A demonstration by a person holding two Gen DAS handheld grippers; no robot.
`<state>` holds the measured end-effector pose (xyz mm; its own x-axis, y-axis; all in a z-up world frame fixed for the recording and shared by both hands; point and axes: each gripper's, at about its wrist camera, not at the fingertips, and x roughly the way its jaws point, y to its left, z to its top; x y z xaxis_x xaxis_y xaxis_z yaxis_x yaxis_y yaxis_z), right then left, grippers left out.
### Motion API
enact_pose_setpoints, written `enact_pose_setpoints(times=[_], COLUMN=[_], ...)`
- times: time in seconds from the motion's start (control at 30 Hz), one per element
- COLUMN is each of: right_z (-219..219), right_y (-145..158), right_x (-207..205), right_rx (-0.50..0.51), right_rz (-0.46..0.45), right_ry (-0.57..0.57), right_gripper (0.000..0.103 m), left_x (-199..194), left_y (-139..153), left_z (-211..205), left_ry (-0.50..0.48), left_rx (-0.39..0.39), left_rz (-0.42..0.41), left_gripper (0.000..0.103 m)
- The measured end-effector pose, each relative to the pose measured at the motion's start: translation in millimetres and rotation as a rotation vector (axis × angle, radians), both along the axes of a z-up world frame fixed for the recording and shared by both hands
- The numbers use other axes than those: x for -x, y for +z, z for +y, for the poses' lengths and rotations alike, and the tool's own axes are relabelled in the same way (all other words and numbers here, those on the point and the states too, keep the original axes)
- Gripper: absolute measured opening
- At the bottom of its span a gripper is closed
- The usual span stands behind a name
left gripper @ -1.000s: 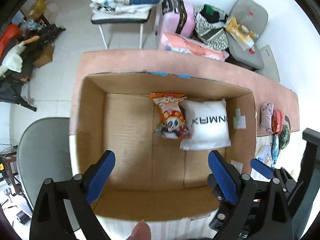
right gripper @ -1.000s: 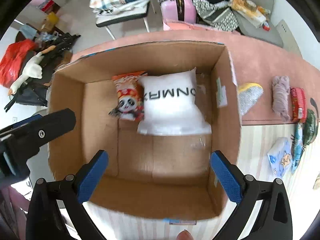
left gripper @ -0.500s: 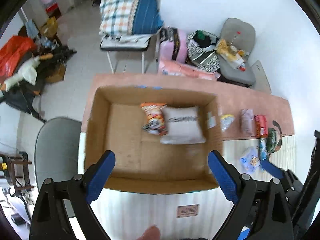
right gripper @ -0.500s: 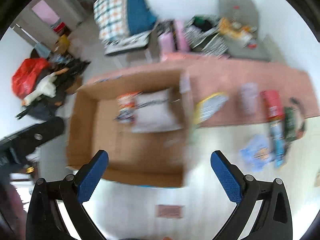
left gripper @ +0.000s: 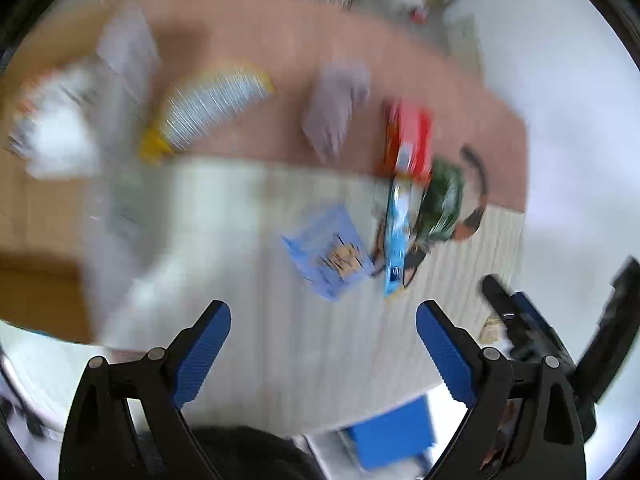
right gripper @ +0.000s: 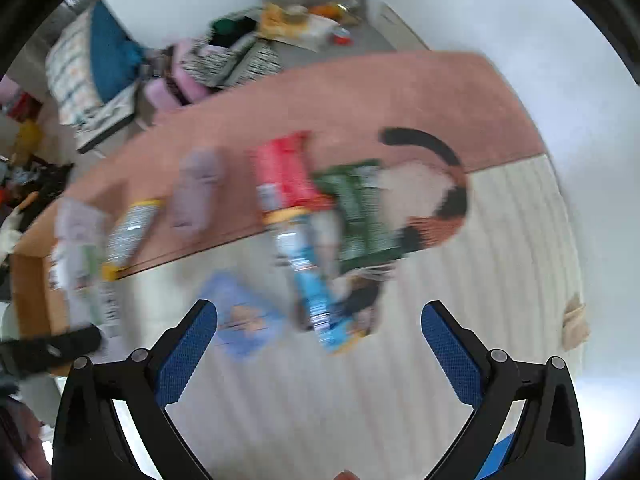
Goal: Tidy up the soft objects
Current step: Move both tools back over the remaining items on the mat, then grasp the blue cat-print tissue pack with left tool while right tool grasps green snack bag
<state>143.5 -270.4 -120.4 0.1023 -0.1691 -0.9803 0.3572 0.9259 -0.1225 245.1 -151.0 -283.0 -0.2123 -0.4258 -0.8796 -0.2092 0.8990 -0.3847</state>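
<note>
Both views are motion-blurred. Soft items lie on the table: a blue packet [left gripper: 326,256] [right gripper: 244,320], a light-blue pouch [left gripper: 398,224] [right gripper: 312,292], a green bag [left gripper: 440,200] [right gripper: 360,208], a red bag [left gripper: 410,136] [right gripper: 284,172], a mauve cloth roll [left gripper: 336,108] [right gripper: 196,188] and a silver-yellow bag [left gripper: 208,108] [right gripper: 130,232]. The cardboard box [left gripper: 32,208] [right gripper: 30,292] stands at the left. My left gripper [left gripper: 323,344] is open and empty above the striped mat. My right gripper [right gripper: 319,340] is open and empty, near the blue packet.
The table has a pink cloth [right gripper: 340,92] at the back and a pale striped mat [right gripper: 500,248] in front. Beyond it stand a chair with folded bedding [right gripper: 88,64], a pink suitcase [right gripper: 176,84] and a grey chair with clutter [right gripper: 304,20].
Both grippers have swung right, away from the cardboard box, over the loose items on the mat. Both stay open and empty.
</note>
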Motion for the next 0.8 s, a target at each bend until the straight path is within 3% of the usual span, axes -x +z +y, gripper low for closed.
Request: enact_pose_setpoints(times=[0.13, 0.33, 0.47, 0.57, 0.7, 0.8], right_z=[-52.8, -85.5, -94.5, -96.6, -102.8, -108.1], right_y=[-26.7, -61.6, -92.3, -117.7, -144.0, -159.1], right_x=[-11.6, -32.9, -47.5, -58.5, -67.9, -70.8], right_rx=[0.004, -0.042, -0.077, -0.100, -0.130, -0.197], right_rz=[0.051, 0.085, 0.124, 0.168, 0.213, 0.230], right_ry=[-0.014, -0.032, -0.036, -0.032, -0.040, -0.078], right_gripper=[0.103, 0.103, 0.103, 0.101, 0.082, 0.067], left_x=[-6.8, -13.2, -16.1, -17.9, -26.3, -32.0], left_y=[-71.8, -121.9, -127.9, -122.4, -112.4, -115.4], left_z=[-40.9, -71.2, -87.5, -102.8, -110.4, -100.5], left_ry=[0.087, 0.143, 0.104, -0.006, -0.180, -0.215], left_rx=[0.032, -0.003, -0.102, -0.160, -0.281, -0.314], left_rz=[0.189, 0.298, 0.285, 0.242, 0.143, 0.139], left_gripper=[0.095, 0.095, 0.093, 0.084, 0.083, 0.083])
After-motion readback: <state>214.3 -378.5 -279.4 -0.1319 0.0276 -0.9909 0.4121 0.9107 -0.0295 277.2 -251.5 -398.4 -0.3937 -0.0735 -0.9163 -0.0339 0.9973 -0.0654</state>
